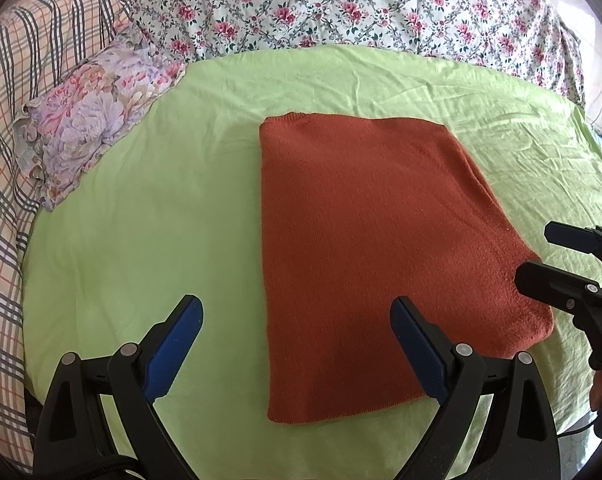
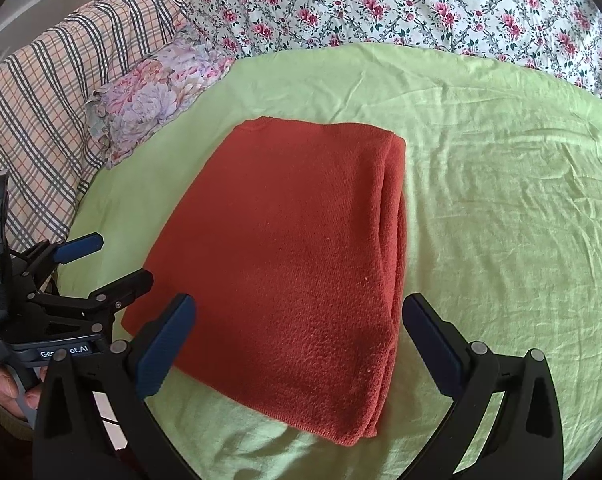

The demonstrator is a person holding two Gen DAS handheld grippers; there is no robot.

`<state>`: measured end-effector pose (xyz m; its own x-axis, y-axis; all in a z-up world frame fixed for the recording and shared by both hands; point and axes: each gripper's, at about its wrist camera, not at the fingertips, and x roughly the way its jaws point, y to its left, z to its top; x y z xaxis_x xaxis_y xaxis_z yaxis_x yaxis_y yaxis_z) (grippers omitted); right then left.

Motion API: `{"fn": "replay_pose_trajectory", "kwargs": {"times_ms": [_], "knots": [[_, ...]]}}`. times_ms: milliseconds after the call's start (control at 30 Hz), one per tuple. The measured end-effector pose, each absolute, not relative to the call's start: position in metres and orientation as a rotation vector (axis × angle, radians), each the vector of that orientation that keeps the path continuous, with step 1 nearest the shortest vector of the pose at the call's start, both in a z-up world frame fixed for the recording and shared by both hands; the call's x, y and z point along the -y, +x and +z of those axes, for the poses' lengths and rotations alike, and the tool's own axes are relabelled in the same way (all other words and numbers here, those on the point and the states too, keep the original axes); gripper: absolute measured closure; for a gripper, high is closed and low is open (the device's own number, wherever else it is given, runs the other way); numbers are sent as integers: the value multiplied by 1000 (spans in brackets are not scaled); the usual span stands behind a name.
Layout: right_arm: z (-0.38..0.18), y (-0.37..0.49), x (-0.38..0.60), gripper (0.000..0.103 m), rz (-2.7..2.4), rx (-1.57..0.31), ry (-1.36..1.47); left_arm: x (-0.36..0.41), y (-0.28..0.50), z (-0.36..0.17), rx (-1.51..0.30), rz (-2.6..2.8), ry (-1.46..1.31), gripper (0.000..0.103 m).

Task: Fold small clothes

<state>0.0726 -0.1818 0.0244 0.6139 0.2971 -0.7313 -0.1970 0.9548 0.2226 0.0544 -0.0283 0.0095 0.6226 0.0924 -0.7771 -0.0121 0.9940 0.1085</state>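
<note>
Left wrist view: the left gripper (image 1: 297, 344) hangs low over the near edge of the green sheet (image 1: 149, 208), its 2 blue-padded fingers spread wide and holding nothing. The orange knit garment (image 1: 365, 248) lies flat on the sheet as a neat rectangle, toward the near right part of the bed; its near left corner sits between the fingers. The right gripper (image 1: 541, 256) enters from the right edge, fingers apart, just beside the garment's right edge.

To do the next fold well, I judge that each gripper should close on all the layers at a near corner, lift together and lay the near end squarely onto the far end, so the stack does not slide apart.

A purple flowered pillow (image 1: 89, 120) lies at the sheet's far left corner, with a checked blanket (image 1: 29, 80) beyond it and a rose-print quilt (image 1: 361, 4) along the far edge.

Right wrist view: the right gripper (image 2: 297, 344) is also wide and empty, straddling the garment's (image 2: 285, 248) near edge. Stacked layers show along its right side; how many, I cannot tell. The left gripper (image 2: 113, 256) stands open just beside the garment's left edge. Whether any pad touches cloth is hard to make out. Part of a hand (image 2: 9, 392) shows at the lower left, mostly cut off.
</note>
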Motion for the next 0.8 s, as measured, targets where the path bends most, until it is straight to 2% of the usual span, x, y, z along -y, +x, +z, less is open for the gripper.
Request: {"fn": "replay_pose_trajectory", "kwargs": {"times_ms": [800], "knots": [[22,73,178,0,292,-861,116,30,54,10,-895,58,91,8]]}}
